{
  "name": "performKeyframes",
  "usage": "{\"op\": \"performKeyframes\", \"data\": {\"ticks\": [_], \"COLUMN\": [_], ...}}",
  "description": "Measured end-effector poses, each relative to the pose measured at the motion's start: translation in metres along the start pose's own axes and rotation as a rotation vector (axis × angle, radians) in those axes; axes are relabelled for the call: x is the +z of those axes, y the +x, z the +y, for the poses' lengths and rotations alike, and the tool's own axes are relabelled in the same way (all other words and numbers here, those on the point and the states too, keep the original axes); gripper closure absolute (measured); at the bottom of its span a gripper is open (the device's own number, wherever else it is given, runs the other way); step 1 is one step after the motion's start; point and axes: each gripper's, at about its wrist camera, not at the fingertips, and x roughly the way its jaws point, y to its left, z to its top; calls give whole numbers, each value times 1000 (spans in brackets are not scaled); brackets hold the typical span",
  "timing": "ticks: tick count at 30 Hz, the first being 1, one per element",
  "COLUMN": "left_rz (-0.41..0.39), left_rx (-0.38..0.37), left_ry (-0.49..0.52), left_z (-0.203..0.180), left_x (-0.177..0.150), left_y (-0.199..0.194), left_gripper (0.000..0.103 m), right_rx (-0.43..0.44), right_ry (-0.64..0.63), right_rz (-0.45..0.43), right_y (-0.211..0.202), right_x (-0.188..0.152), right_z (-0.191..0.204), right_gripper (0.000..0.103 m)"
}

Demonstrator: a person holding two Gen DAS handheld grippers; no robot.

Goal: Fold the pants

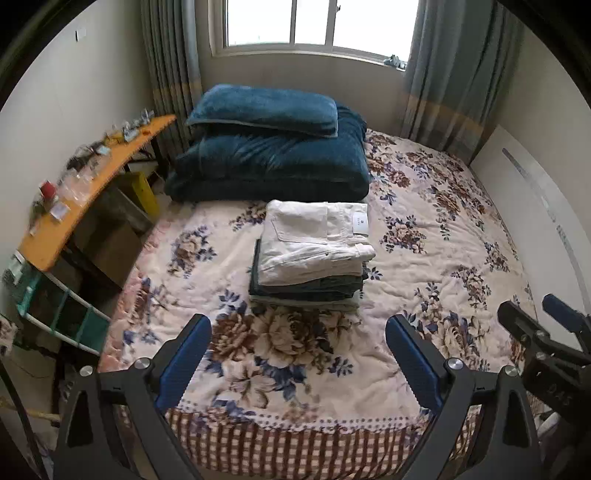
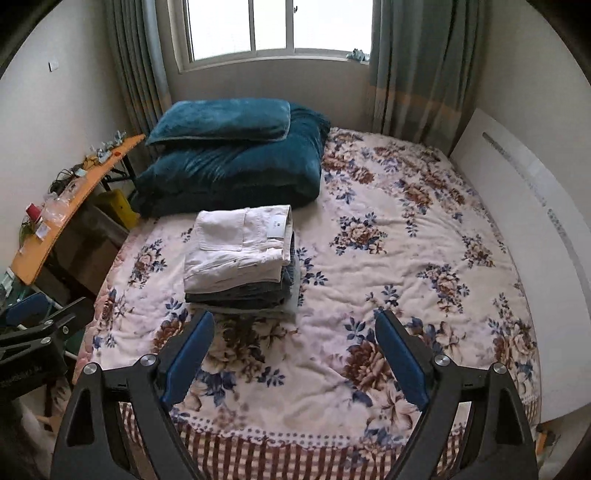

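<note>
Blue-padded left gripper [image 1: 298,360] and right gripper [image 2: 294,356] gape empty

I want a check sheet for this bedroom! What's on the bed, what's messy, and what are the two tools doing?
Surface: floral bedspread, rumpled but bare near the front.
Job's things: stack of folded pants, white pair on top, darker pairs beneath.
Clutter: orange side table crowded with small items; blue pillow on a folded blue blanket.
Tools: left tool open, empty; right tool open, empty.
Cables: nothing seen.
Surroundings: window, curtains, white board leaning at the wall.
</note>
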Motion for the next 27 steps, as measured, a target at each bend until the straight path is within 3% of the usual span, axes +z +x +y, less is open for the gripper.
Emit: {"op": "performKeyframes", "data": {"ticks": [6,16,21,27], "left_rz": [-56,-139,-161,-160], "left_rx": [25,27,21,14], "left_ry": [28,12,1,-1], "left_z": [-1,-2,-4,-9], "left_x": [-12,-24,-27,-30], "left_y": [-47,-112,-129,-126], "left_gripper": [6,6,6,6], "right_rx": [-12,37,45,56], "right_ry": [15,6,-14,-9], "right_rz": [-75,-99,-129,-119], "right_y": [-73,-158,-187,-190], "right_x": [-17,-38,-42,-39], "right_z": [-3,-7,-7,-11], "right_gripper": [11,11,5,2]}}
